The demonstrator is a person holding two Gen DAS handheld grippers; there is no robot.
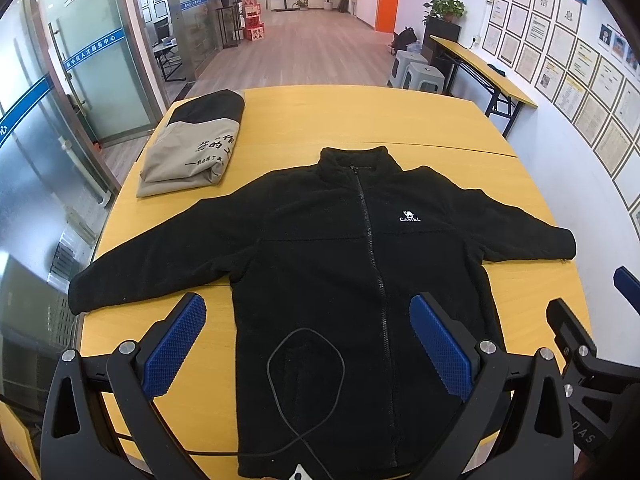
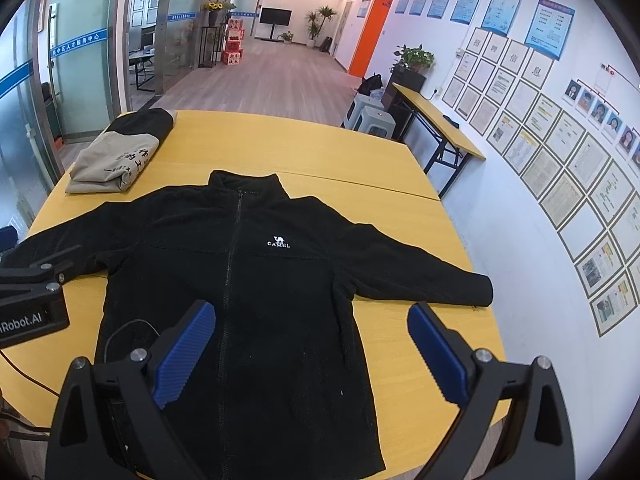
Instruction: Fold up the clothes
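Lying flat on the yellow table (image 1: 400, 120), front up w/ sleeves spread, is a zipped black fleece jacket (image 1: 340, 248). Left gripper (image 1: 306, 344) and right gripper (image 2: 312, 352) hover over its hem, jaws wide apart, holding nothing. Folded tan-and-black garment (image 1: 196, 148) sits far-left; thin black cable (image 1: 306, 360) loops across the jacket.

The black jacket (image 1: 340, 248) bears "CAMEL" on its chest; the left tongs' (image 2: 24, 304) housing reads "Robot.AI".

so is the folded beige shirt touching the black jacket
Apart. The left wrist view shows a strip of yellow table between the folded beige shirt and the black jacket; the right wrist view shows it too.
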